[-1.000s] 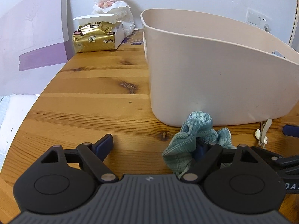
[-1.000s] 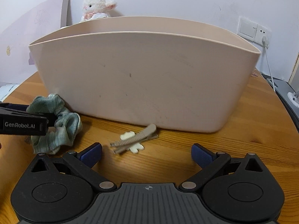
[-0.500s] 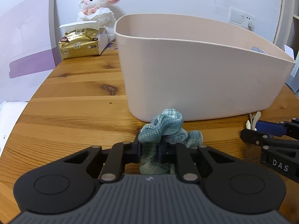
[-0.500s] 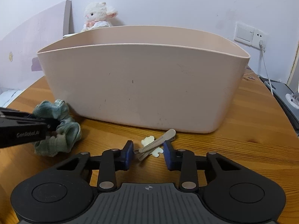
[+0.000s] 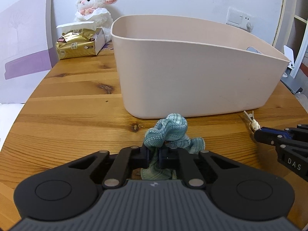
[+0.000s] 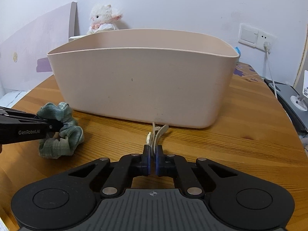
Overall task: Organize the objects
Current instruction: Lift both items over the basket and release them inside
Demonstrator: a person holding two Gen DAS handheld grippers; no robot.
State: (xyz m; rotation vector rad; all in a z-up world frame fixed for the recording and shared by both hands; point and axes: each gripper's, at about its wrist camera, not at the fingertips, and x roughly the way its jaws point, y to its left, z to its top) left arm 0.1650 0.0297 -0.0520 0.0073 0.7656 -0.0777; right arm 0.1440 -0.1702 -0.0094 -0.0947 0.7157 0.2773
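Observation:
A green checked scrunchie (image 5: 169, 134) is pinched in my left gripper (image 5: 153, 156), just in front of the beige plastic bin (image 5: 192, 73). It also shows in the right wrist view (image 6: 59, 132), held by the left gripper (image 6: 50, 126). My right gripper (image 6: 152, 162) is shut on a beige hair clip (image 6: 156, 134) with a small cream flower, near the bin's front wall (image 6: 142, 84). The clip (image 5: 252, 121) and right gripper (image 5: 259, 134) show at the right of the left wrist view.
A wooden table (image 5: 67, 104) carries everything. A gold tissue pack (image 5: 77, 46) and a white plush lamb (image 5: 94, 5) stand at the back left. A wall socket with a cable (image 6: 266, 46) and a dark device (image 6: 288, 96) are on the right.
Both grippers went from open to shut: the left closed on the scrunchie, the right on the hair clip. Both have risen a little, and the clip now stands on edge between the right fingers.

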